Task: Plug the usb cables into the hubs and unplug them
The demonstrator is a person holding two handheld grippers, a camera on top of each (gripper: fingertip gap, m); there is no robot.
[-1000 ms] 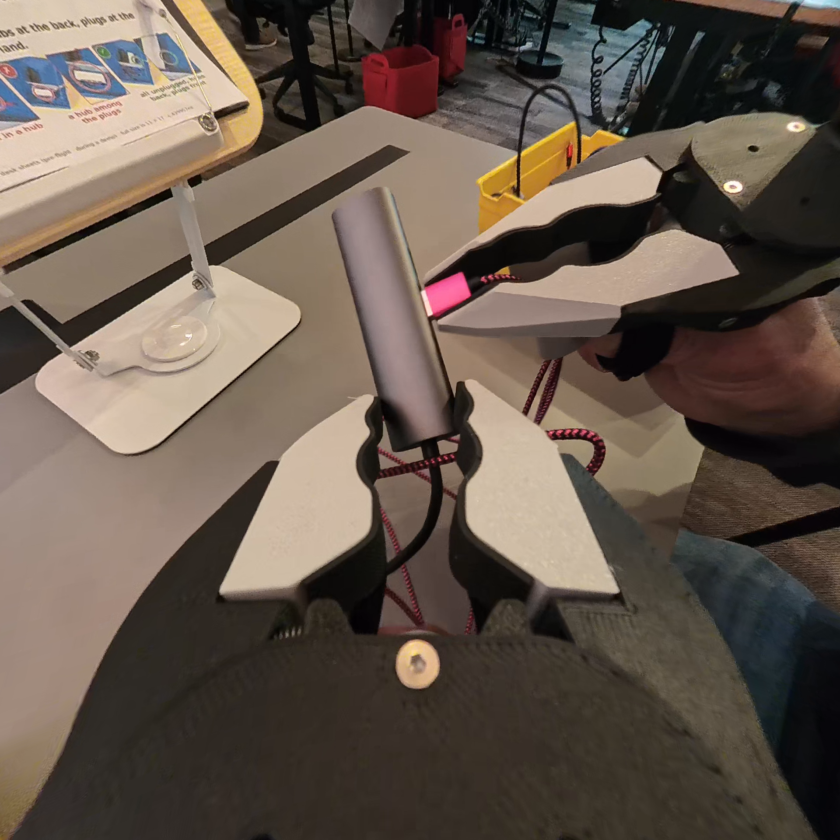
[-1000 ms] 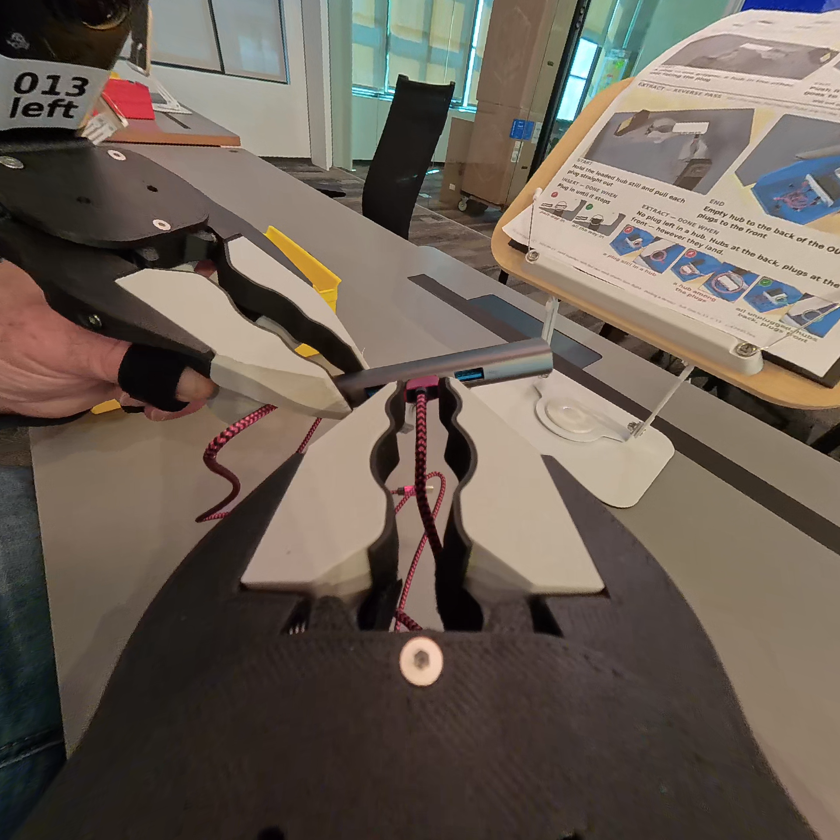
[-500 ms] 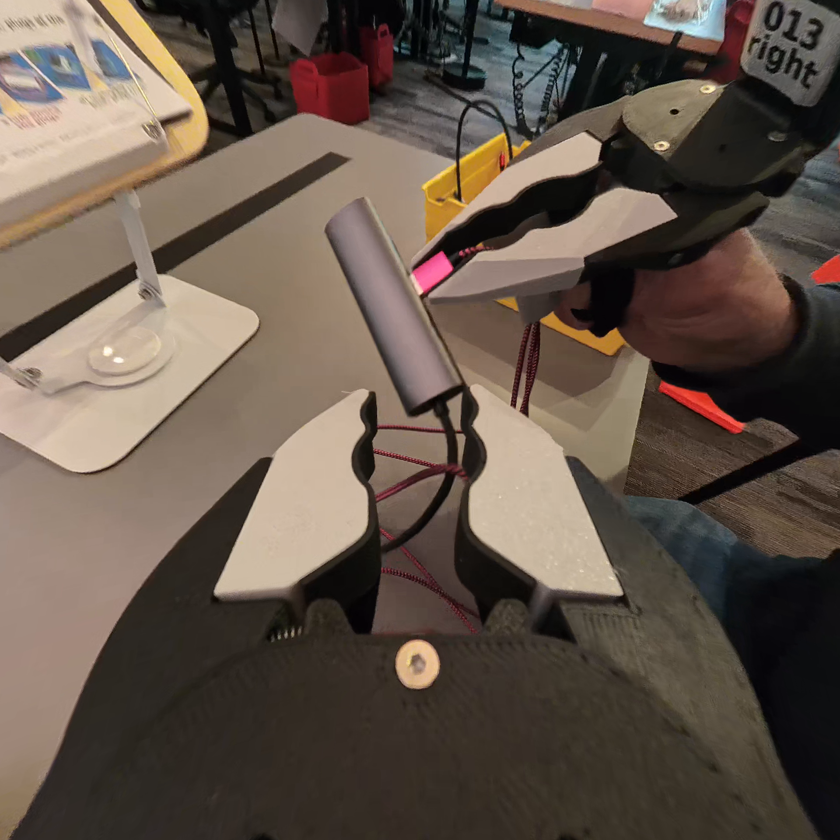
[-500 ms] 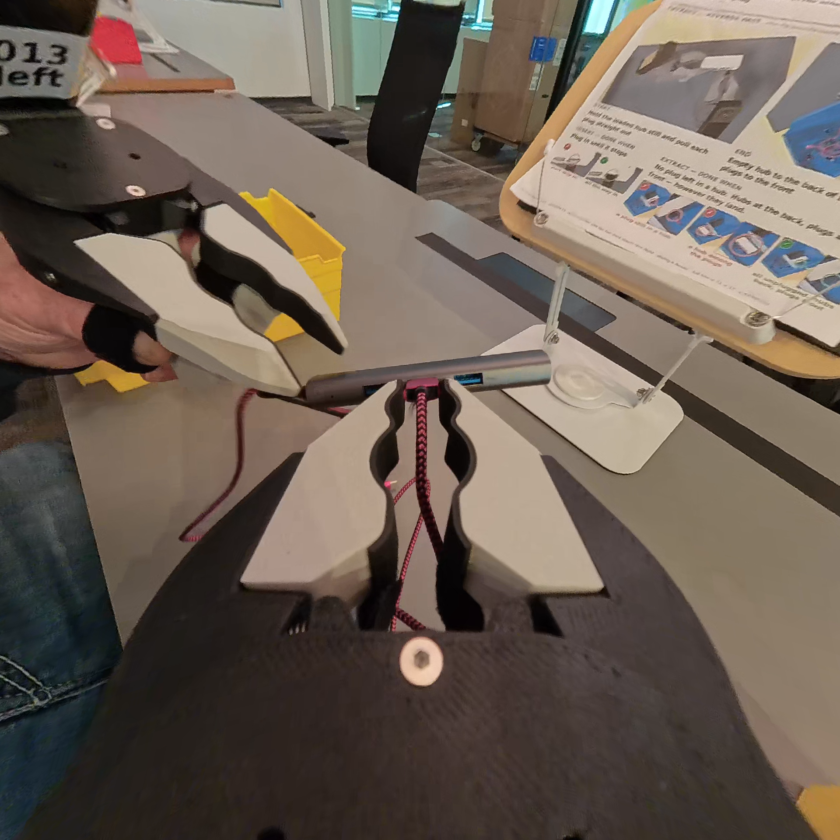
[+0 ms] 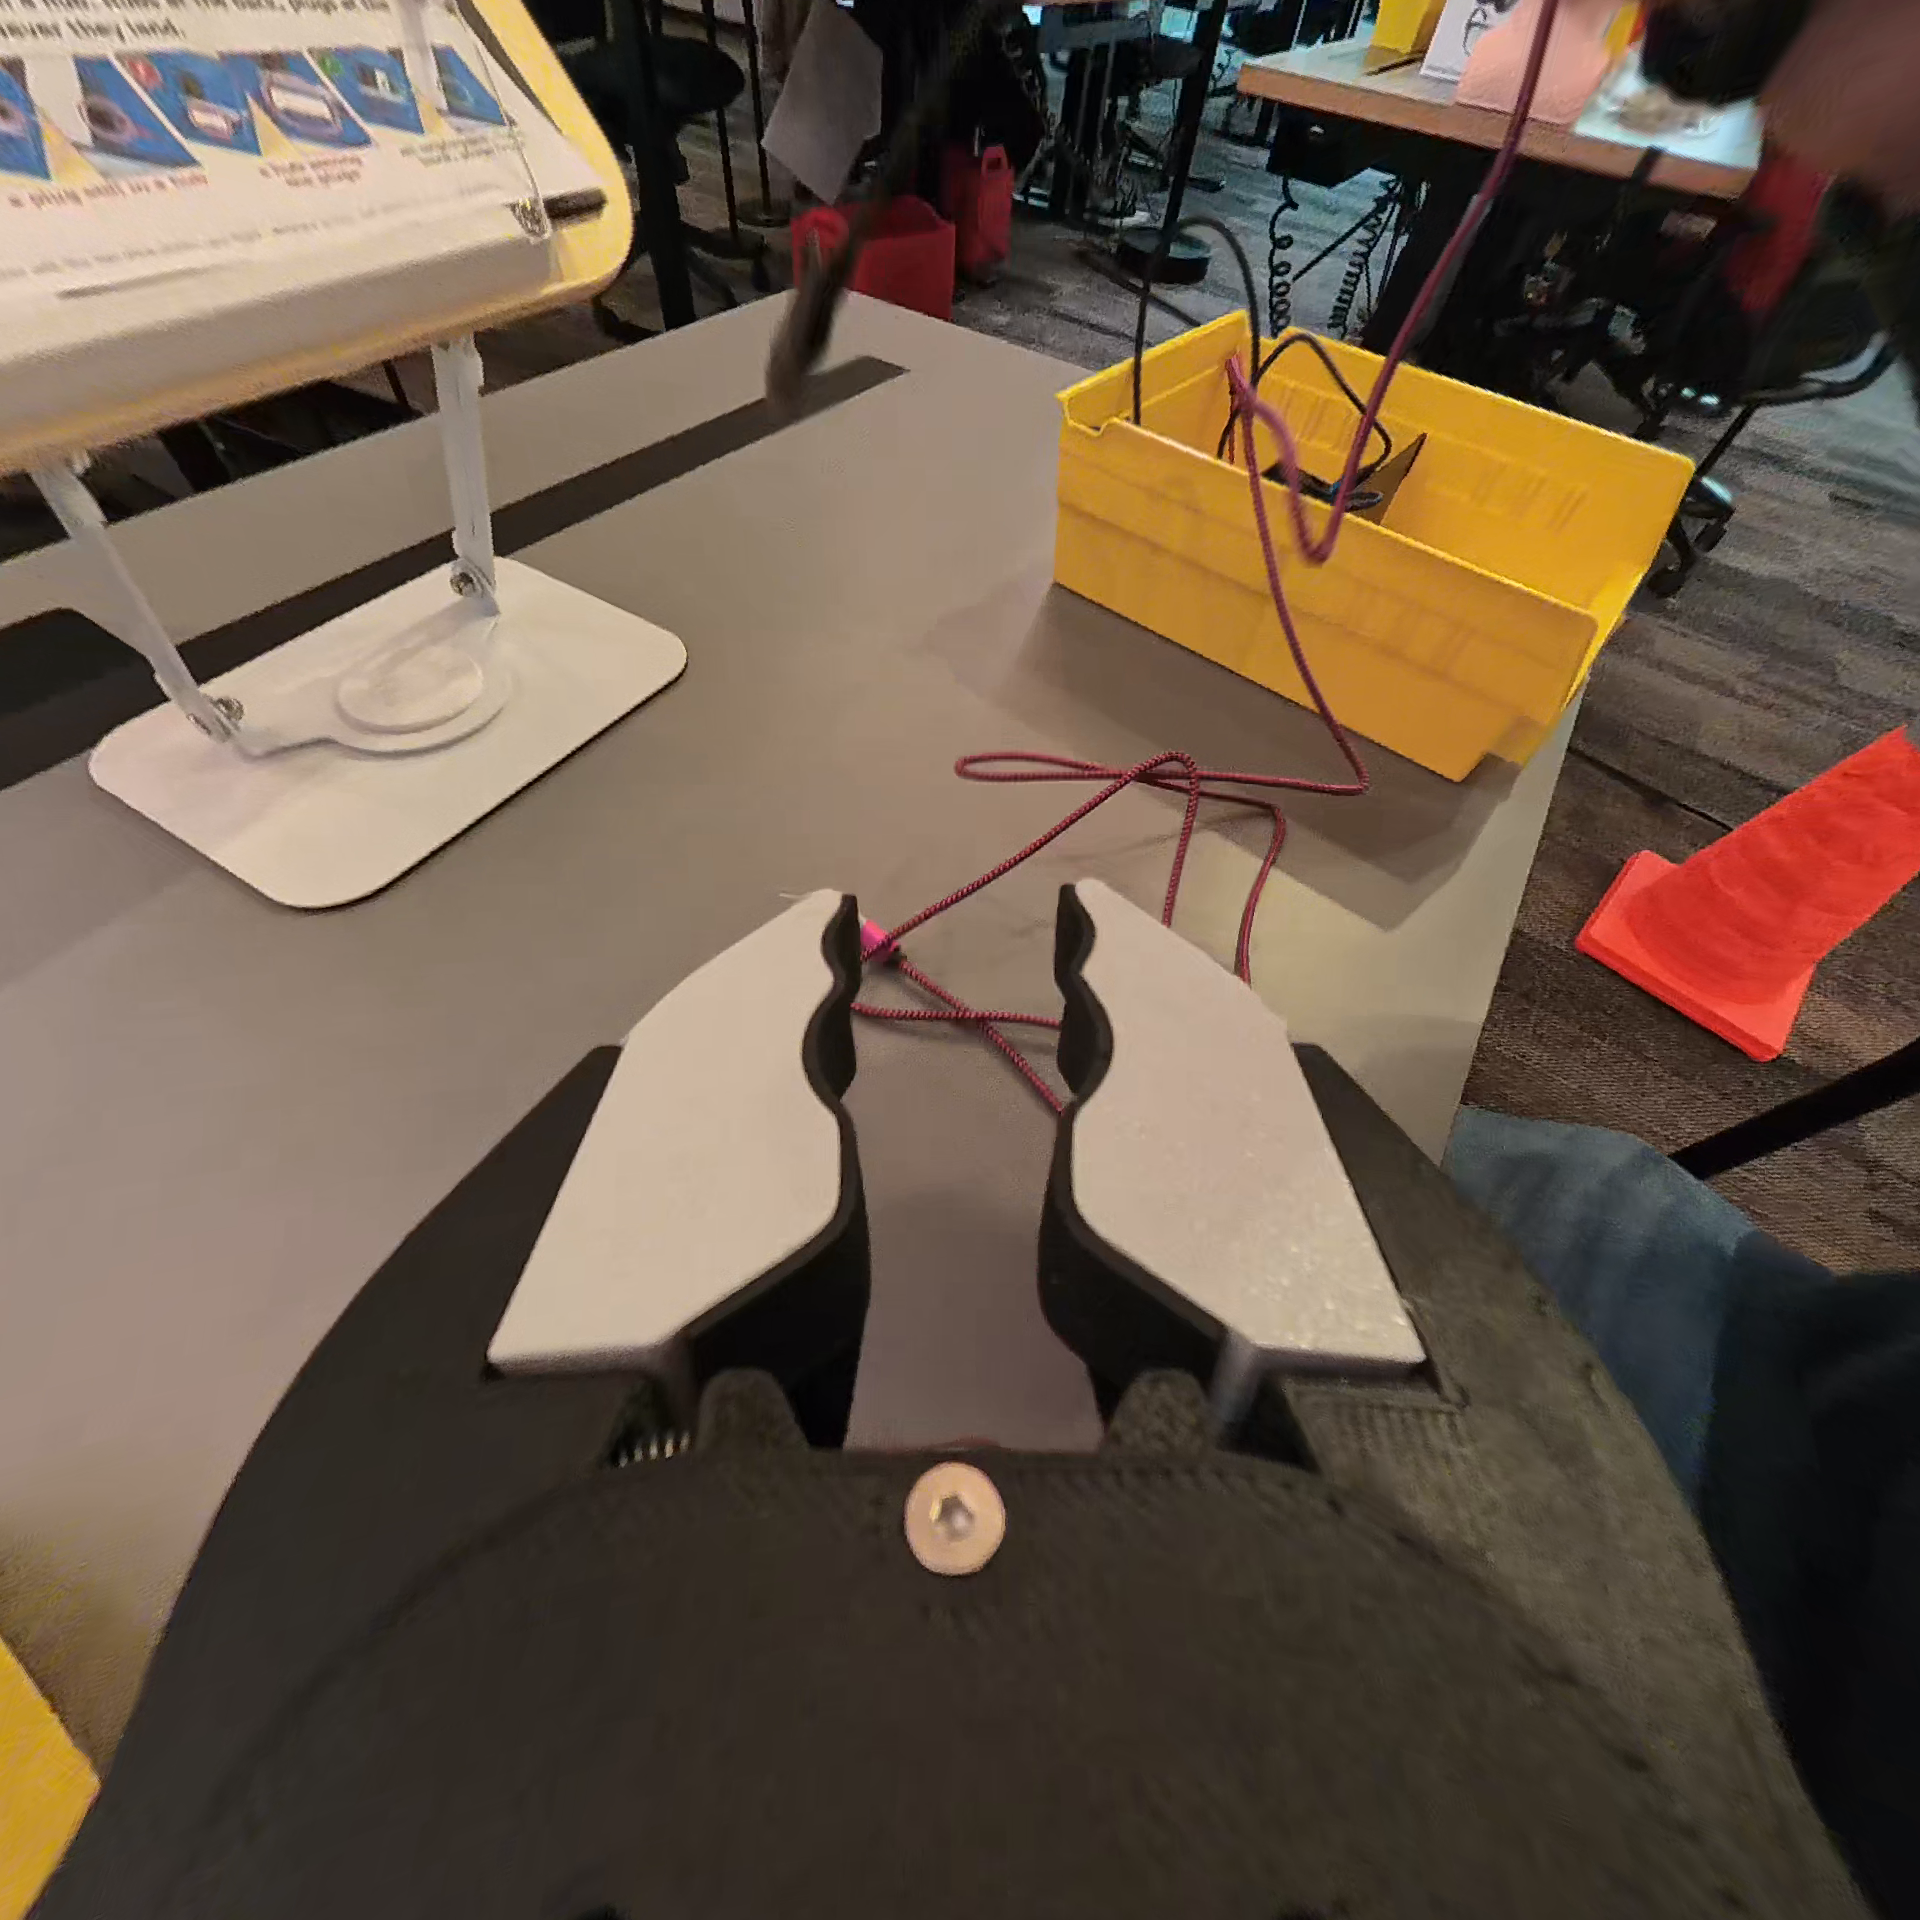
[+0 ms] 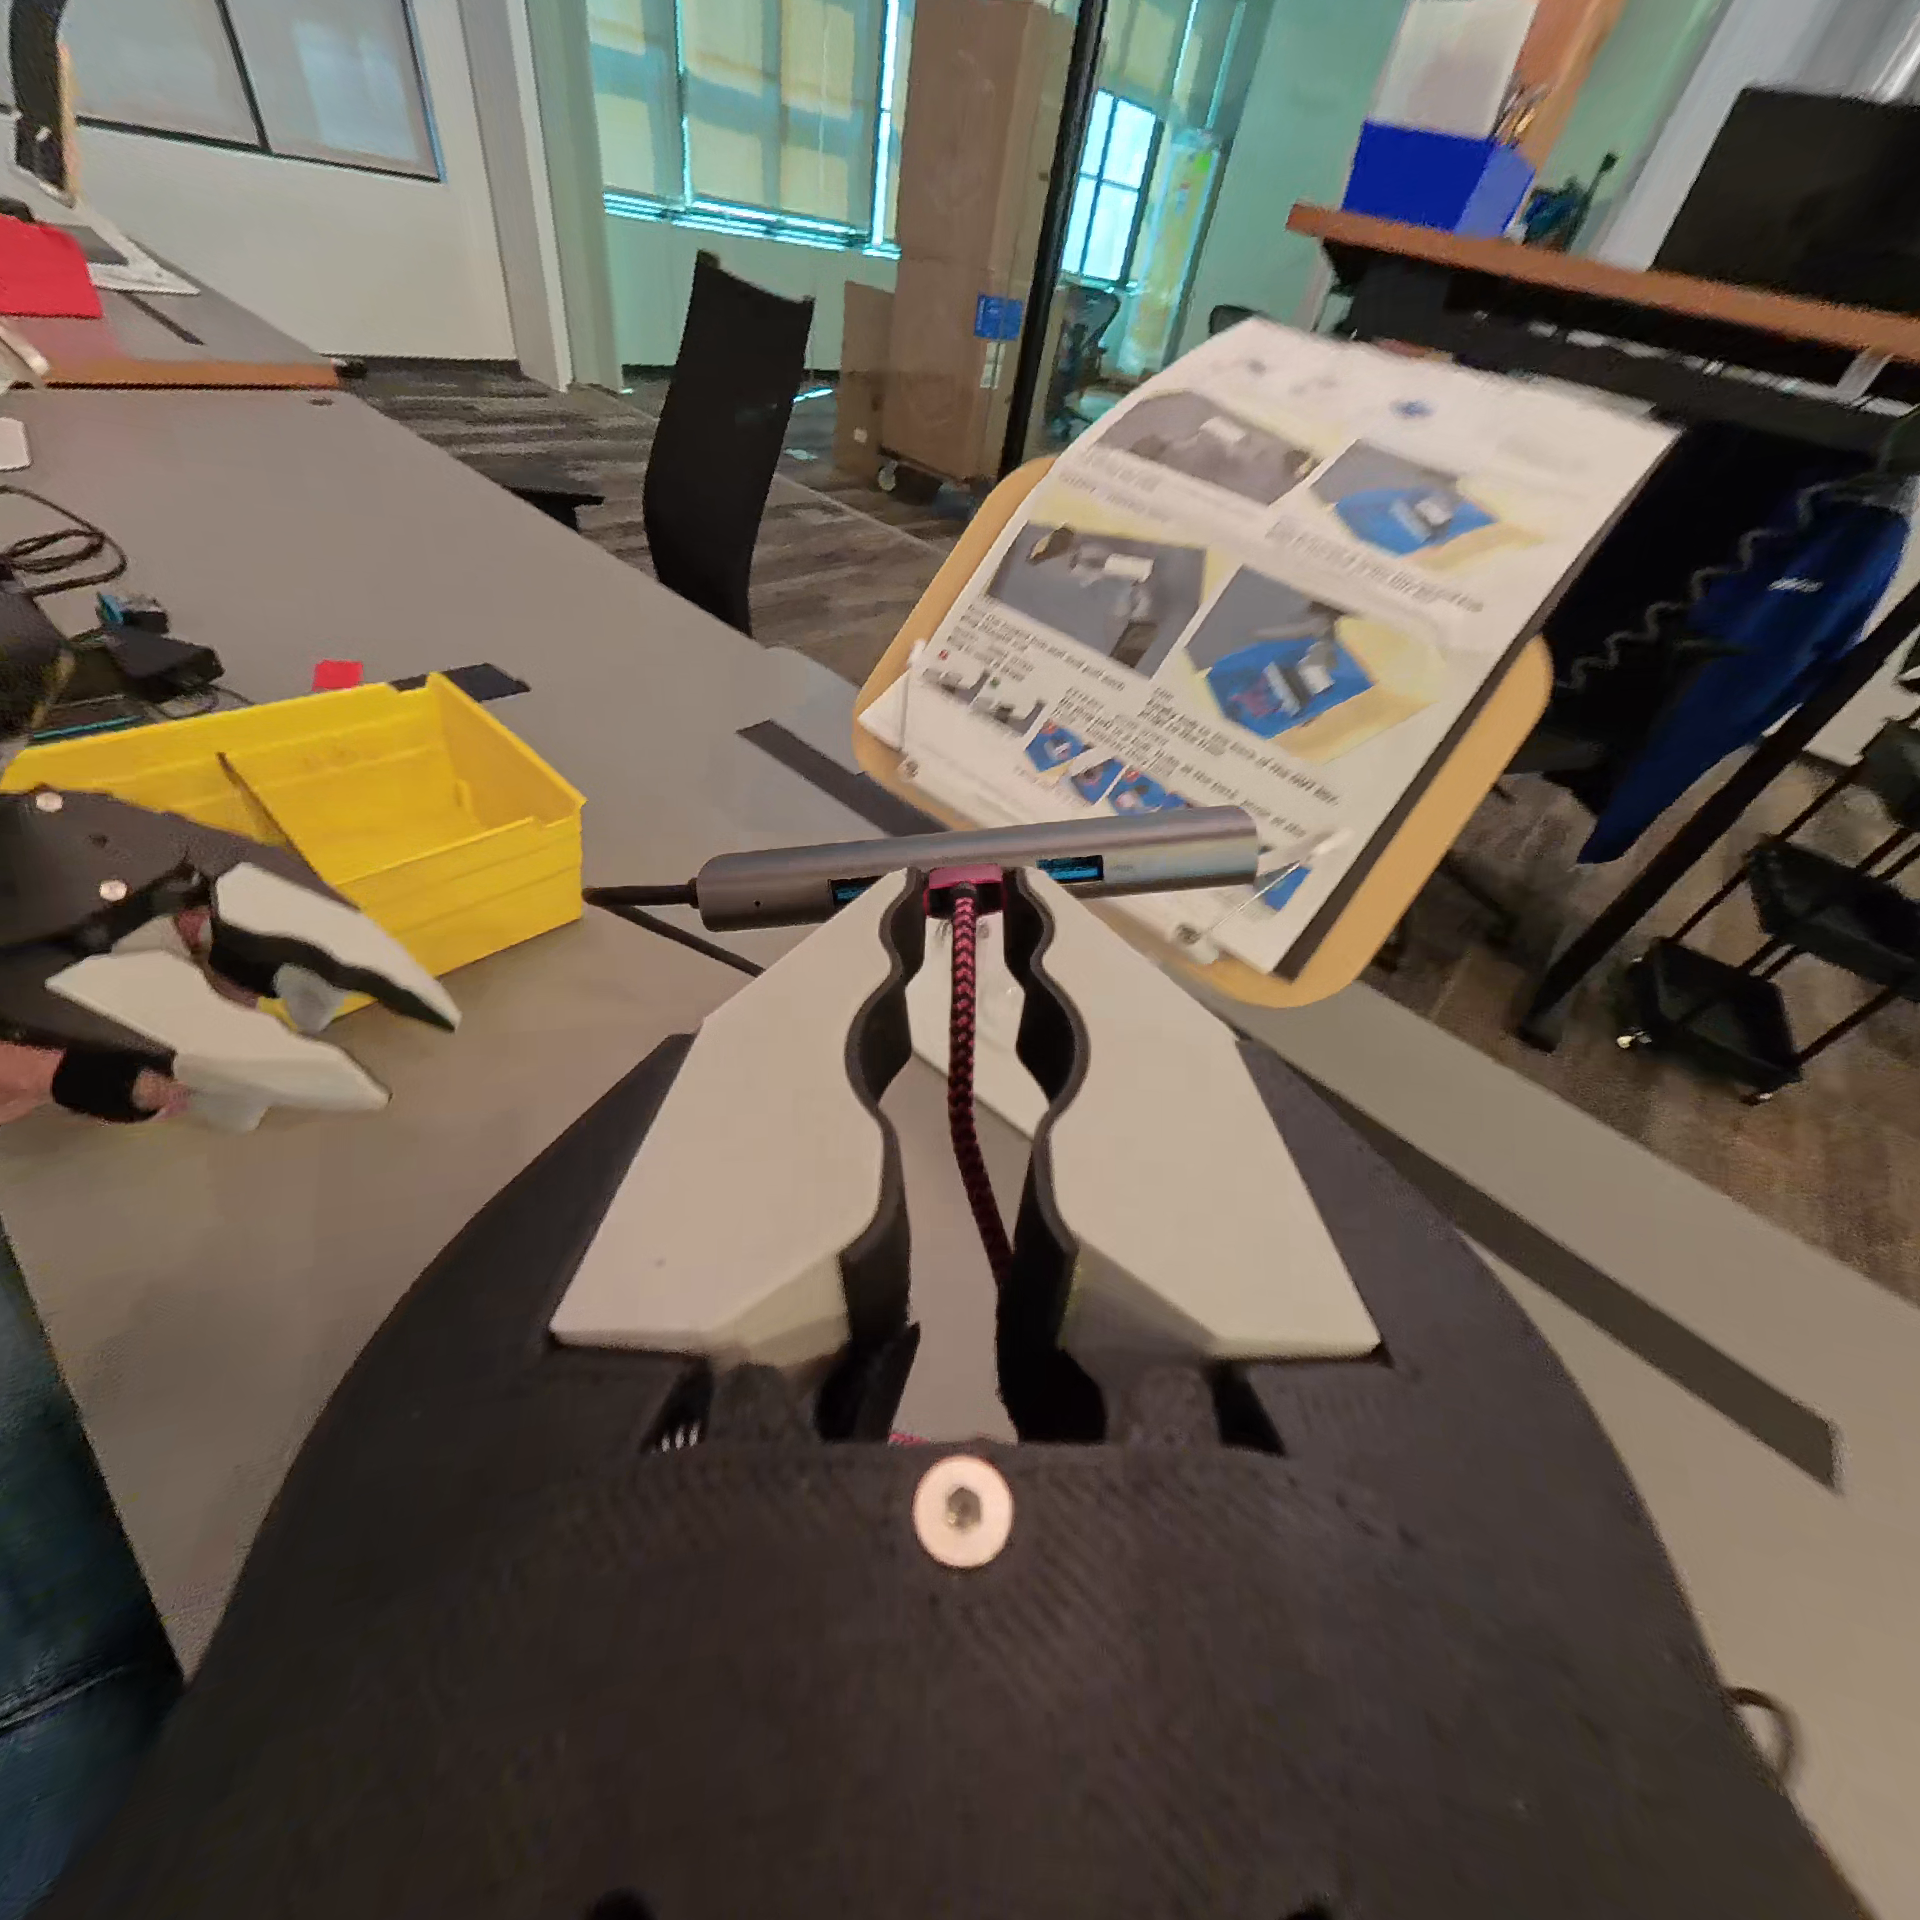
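We see a grey bench [image 5: 312, 1039], w/ doc stand [image 6: 1226, 665] behind and yellow bin [image 5: 1340, 582] alongside. Right gripper [image 6: 966, 883] jaws clamped on pink plug [image 6: 966, 881], seated in hub [image 6: 977, 864] held aloft. Left gripper [image 5: 951, 925] jaws apart, empty, over pink cable [image 5: 1049, 831] on bench.

In the left wrist view the right gripper [image 5: 1849, 125] is only a dark blur, cut off by the top right corner, and its jaws cannot be read. The hub [image 5: 805, 312] is a smeared dark streak hanging above the table [image 5: 260, 1091]. In the right wrist view the instruction sheet [image 6: 1278, 634] is blurred, and the fingertips hide the sides of the pink plug [image 6: 966, 881].
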